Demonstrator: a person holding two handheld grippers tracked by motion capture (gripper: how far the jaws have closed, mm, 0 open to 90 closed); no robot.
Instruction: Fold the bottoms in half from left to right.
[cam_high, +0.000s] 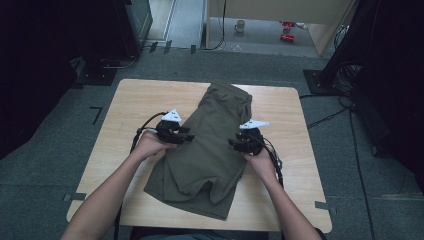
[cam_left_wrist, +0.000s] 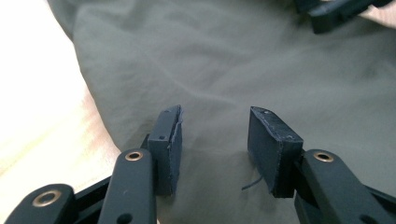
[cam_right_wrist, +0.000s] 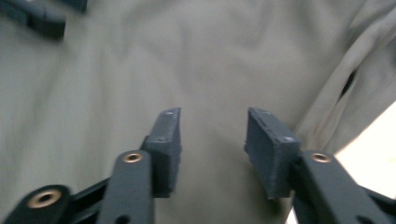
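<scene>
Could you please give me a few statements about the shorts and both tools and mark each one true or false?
1. The olive shorts lie on the wooden table. True.
2. The left tool is shut on the fabric. False: its jaws stand apart above the cloth.
3. The right tool is open. True.
4. The shorts hang off the table's near edge. False: they lie wholly on the tabletop.
5. Both tools sit on the same side of the shorts. False: in the high view one is at each side.
</scene>
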